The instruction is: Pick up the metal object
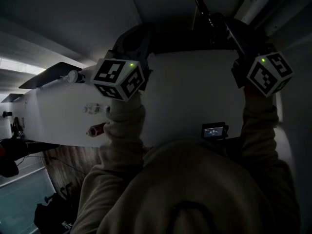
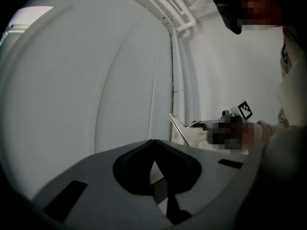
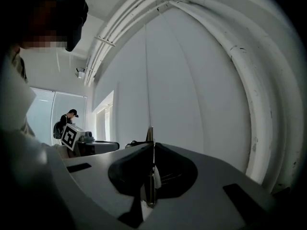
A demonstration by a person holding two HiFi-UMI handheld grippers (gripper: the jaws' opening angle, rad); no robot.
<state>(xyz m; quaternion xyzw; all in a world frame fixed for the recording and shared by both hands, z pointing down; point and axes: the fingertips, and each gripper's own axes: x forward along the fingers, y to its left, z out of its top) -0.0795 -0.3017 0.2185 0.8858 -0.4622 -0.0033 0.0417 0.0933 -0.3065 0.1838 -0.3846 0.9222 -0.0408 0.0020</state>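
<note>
My right gripper [image 3: 151, 150] is shut on a thin metal object [image 3: 150, 134], seen edge-on as a narrow strip that sticks out past the jaw tips. In the left gripper view the same metal object [image 2: 181, 127] shows as a shiny angled piece held out from the right gripper's marker cube [image 2: 244, 110]. In the dim head view both grippers are raised over a white table [image 1: 185, 96], the right gripper [image 1: 220, 26] carrying the dark long metal object [image 1: 201, 6]. My left gripper [image 2: 154, 147] has its jaw tips together with nothing between them; it shows at upper left [image 1: 140, 35].
On the white table lie a small device with a lit screen [image 1: 214, 130] and two small items [image 1: 95, 108] [image 1: 96, 129] at the left. White pipes [image 3: 249, 80] run along the wall. A person [image 3: 67, 121] stands far back by a window.
</note>
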